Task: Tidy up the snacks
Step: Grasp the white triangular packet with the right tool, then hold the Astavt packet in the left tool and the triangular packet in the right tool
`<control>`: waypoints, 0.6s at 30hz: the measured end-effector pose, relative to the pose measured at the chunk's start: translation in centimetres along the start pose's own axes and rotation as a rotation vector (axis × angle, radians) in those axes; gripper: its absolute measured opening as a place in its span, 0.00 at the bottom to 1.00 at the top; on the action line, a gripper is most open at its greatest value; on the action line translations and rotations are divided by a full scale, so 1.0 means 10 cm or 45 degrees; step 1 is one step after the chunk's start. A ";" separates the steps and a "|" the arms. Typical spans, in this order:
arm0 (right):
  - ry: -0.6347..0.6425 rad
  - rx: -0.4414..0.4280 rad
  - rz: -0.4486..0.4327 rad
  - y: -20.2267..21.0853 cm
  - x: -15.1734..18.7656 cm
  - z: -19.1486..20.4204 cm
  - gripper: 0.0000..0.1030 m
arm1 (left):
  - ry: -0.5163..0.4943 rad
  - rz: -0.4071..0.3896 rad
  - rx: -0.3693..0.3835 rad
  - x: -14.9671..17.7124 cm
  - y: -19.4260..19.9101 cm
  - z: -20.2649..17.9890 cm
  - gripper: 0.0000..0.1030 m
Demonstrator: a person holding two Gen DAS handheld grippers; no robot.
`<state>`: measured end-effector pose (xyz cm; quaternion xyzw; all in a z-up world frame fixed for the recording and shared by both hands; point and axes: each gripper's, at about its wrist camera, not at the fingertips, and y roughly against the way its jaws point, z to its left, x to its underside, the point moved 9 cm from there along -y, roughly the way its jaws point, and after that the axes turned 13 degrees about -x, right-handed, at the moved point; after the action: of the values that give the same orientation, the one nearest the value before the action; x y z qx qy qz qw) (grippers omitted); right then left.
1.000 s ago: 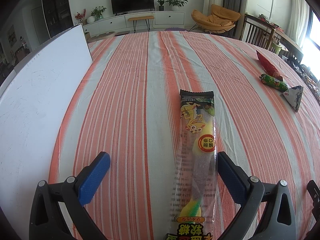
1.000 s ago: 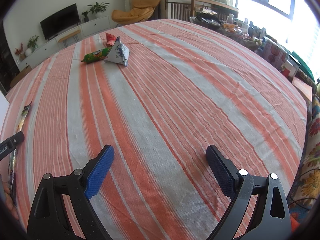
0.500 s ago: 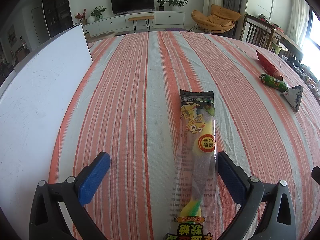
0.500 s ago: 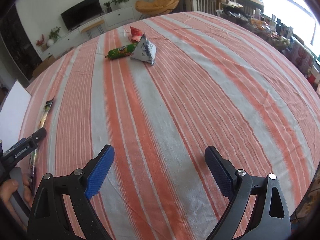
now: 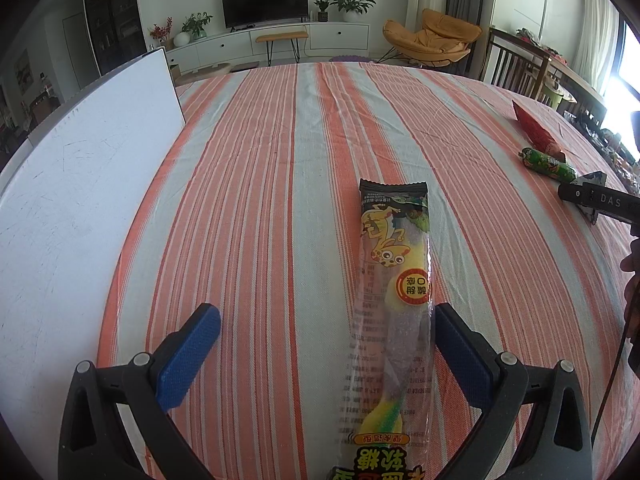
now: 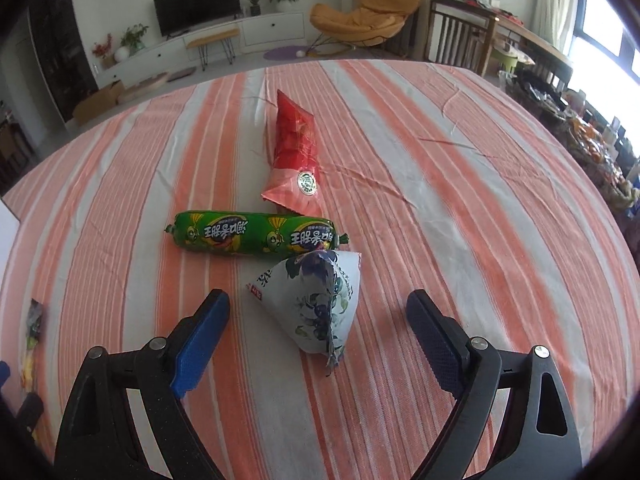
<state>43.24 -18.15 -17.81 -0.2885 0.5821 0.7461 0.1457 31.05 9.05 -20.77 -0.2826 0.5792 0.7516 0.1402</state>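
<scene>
Right hand-held gripper (image 6: 318, 312) stood released, jaws straddling the white pyramid packet (image 6: 316, 304) at lower centre of the right wrist view; jaws had just been narrowing, packet between them, pads not yet touching it. We judged the step as picking up that packet; to do it well we'd have kept centred on its body, not the crimped tail at the bottom, and closed gently, since the pouch looked soft and likely to crush or slip. Green sausage stick (image 6: 256, 236) lay just above it, touching or nearly so, with the red pouch (image 6: 296, 156) beyond; a wide approach risked nudging both.

Left hand-held gripper (image 5: 328, 344) was also released, jaws wide, the long gummy candy pack (image 5: 394, 312) lying flat on the striped counter (image 5: 256, 200) between them, close to the right-hand pad; nothing grasped.

Containers: none seen; only a white board (image 5: 80, 184) at the left of the left wrist view, nothing on it.
</scene>
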 end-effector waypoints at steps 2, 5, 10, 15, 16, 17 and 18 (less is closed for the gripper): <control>0.023 -0.013 -0.037 0.05 -0.03 0.00 0.51 | 0.000 0.000 0.000 0.00 0.00 0.00 1.00; 0.010 -0.058 -0.050 0.12 0.00 -0.03 0.49 | 0.000 0.000 0.000 0.00 0.00 0.00 1.00; -0.057 -0.144 -0.066 0.37 0.27 -0.01 0.49 | 0.000 0.000 0.000 0.00 0.00 0.00 1.00; -0.061 -0.220 0.021 0.76 0.78 0.25 0.49 | -0.001 0.000 0.000 0.00 0.00 0.00 1.00; -0.053 -0.225 0.036 0.83 0.89 0.33 0.50 | -0.001 0.000 0.000 0.00 0.00 0.00 1.00; -0.051 -0.226 0.050 0.90 0.99 0.40 0.50 | -0.001 0.000 0.000 0.00 0.00 0.00 1.00; -0.066 -0.237 0.049 0.98 1.09 0.47 0.50 | -0.001 0.000 0.000 0.00 0.00 0.00 1.00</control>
<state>27.91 -17.67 -15.92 -0.2703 0.5116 0.8069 0.1189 31.06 9.10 -20.79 -0.2824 0.5793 0.7516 0.1404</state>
